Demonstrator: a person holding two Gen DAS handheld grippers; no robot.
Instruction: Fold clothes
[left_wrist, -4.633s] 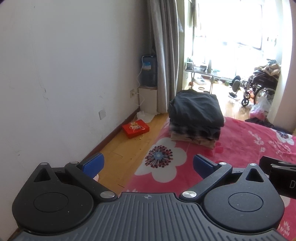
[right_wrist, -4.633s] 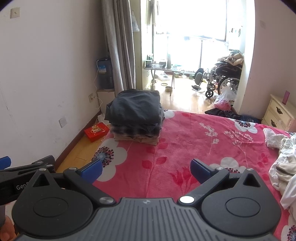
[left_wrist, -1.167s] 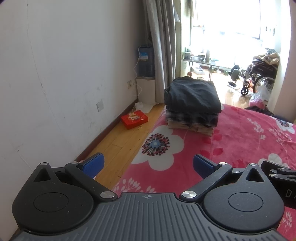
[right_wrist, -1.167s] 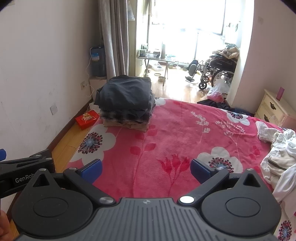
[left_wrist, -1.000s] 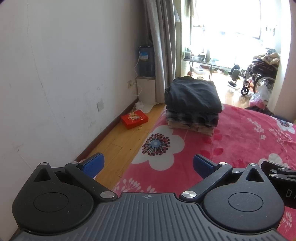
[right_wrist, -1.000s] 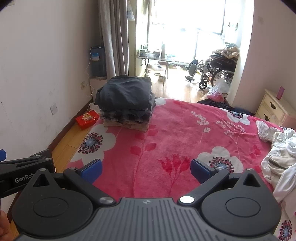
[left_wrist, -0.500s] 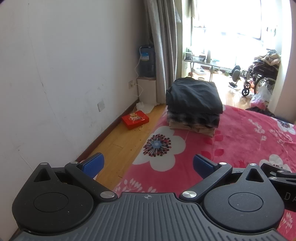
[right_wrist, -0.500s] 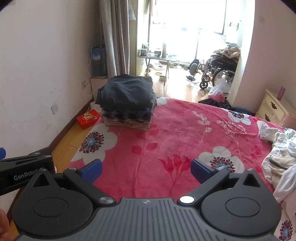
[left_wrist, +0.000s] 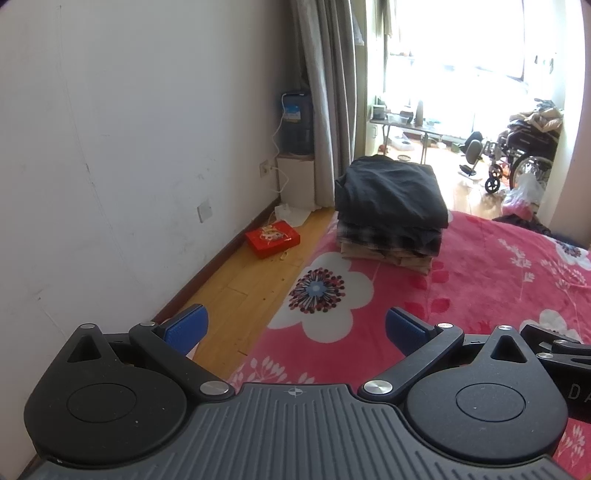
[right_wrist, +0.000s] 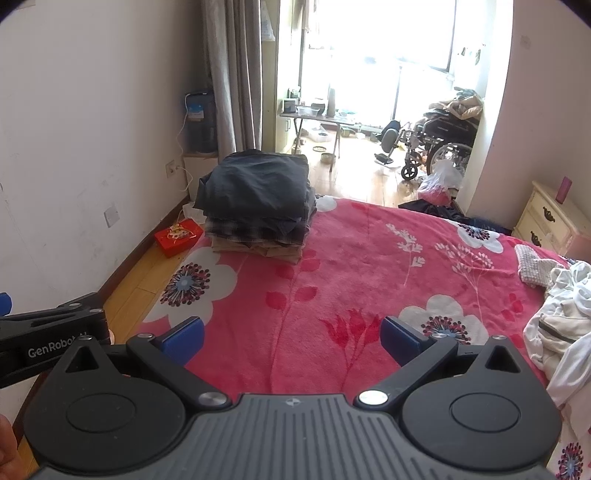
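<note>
A stack of folded clothes (left_wrist: 391, 206) (right_wrist: 258, 203), dark on top with plaid and tan layers below, rests on the far left corner of the red flowered bedspread (right_wrist: 351, 280). Loose white garments (right_wrist: 561, 325) lie crumpled at the bed's right edge. My left gripper (left_wrist: 295, 328) hovers open over the bed's near left corner, holding nothing. My right gripper (right_wrist: 291, 338) is open and empty above the middle of the bedspread. Each gripper's body shows at the edge of the other's view.
A white wall (left_wrist: 129, 147) and a strip of wood floor run along the left, with a red box (left_wrist: 272, 238) on the floor. Grey curtains (right_wrist: 236, 74), a water dispenser (left_wrist: 297, 125), a wheelchair (right_wrist: 439, 147) and a cream nightstand (right_wrist: 550, 218) stand beyond the bed.
Both views have shifted slightly over the last second; the folded stack sits a touch lower and further right. The fingers have stayed open and nothing was picked up.
</note>
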